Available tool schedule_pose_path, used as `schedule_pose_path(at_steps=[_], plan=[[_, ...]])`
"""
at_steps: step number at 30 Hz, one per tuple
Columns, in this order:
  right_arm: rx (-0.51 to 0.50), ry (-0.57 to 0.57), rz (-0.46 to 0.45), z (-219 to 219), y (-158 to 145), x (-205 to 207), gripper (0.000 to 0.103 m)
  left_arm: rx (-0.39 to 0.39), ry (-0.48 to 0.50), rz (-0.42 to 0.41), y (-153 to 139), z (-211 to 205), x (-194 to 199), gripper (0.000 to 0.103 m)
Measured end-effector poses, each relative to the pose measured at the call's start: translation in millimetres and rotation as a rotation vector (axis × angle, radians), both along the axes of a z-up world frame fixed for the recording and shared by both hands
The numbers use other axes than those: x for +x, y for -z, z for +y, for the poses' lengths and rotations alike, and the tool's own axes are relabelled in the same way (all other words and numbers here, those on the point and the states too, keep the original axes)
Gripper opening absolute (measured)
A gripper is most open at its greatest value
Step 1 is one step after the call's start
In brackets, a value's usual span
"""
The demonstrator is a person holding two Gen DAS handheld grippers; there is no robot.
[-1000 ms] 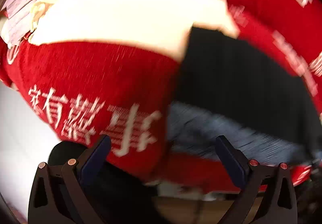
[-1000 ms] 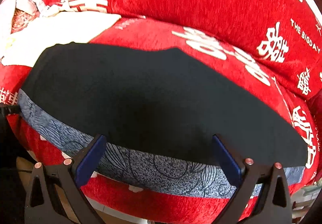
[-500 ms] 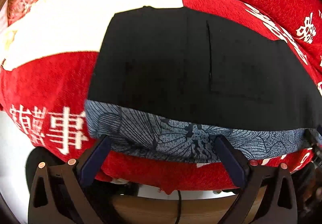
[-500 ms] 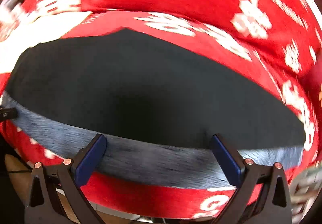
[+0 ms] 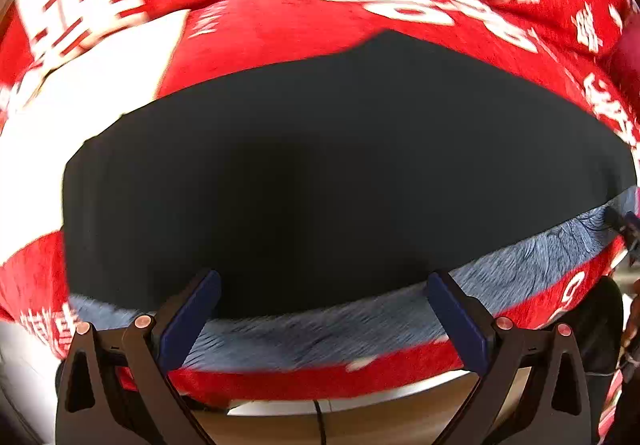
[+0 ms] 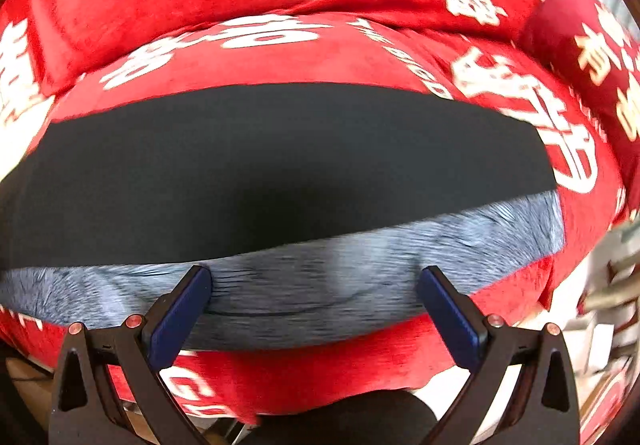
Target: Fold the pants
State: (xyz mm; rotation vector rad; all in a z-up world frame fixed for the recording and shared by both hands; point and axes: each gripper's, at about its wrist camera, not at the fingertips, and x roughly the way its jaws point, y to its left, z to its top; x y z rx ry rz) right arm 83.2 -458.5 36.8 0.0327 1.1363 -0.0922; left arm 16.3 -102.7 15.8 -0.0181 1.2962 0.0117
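The black pants (image 5: 340, 165) lie flat across a red sofa seat, with a blue-grey patterned band (image 5: 360, 329) along their near edge. The left wrist view is blurred. My left gripper (image 5: 322, 309) is open and empty, with the near edge of the pants between its fingers. In the right wrist view the pants (image 6: 280, 157) stretch left to right, their patterned band (image 6: 320, 285) nearest. My right gripper (image 6: 314, 301) is open and empty over that band.
The red sofa cover (image 6: 320, 45) with white characters spreads under and behind the pants. A white cloth (image 5: 80, 105) lies at the left of the seat. A red cushion (image 6: 568, 17) sits at the far right. The floor (image 5: 340, 421) shows below the seat edge.
Both grippers have swung to the right along the sofa. The left view moved from the white cloth to the pants. The right view now shows the pants' right end.
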Motion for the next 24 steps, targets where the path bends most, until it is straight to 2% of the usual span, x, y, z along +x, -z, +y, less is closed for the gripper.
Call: schedule_pose_path(at_steps=[4, 7, 11, 15, 17, 21, 24], plan=[[0.108, 0.153, 0.001, -57, 6, -2, 0.103, 0.097, -0.009, 0.023, 7, -29, 25, 0.103], [0.184, 0.254, -0.039, -102, 1, -21, 0.103, 0.032, 0.026, 0.027, -5, -49, 34, 0.103], [0.313, 0.287, -0.074, -147, 7, -40, 0.103, 0.042, 0.122, -0.003, -14, -103, 35, 0.103], [0.416, 0.266, -0.104, -157, 24, -45, 0.103, 0.0, 0.214, 0.03, -10, -173, 42, 0.103], [0.453, 0.242, -0.128, -154, 29, -42, 0.103, 0.009, 0.233, 0.036, -10, -198, 46, 0.103], [0.466, 0.234, -0.159, -152, 40, -31, 0.102, 0.044, 0.202, 0.05, 0, -234, 60, 0.103], [0.473, 0.241, -0.235, -160, 32, -22, 0.102, 0.047, 0.126, 0.061, 5, -230, 75, 0.103]])
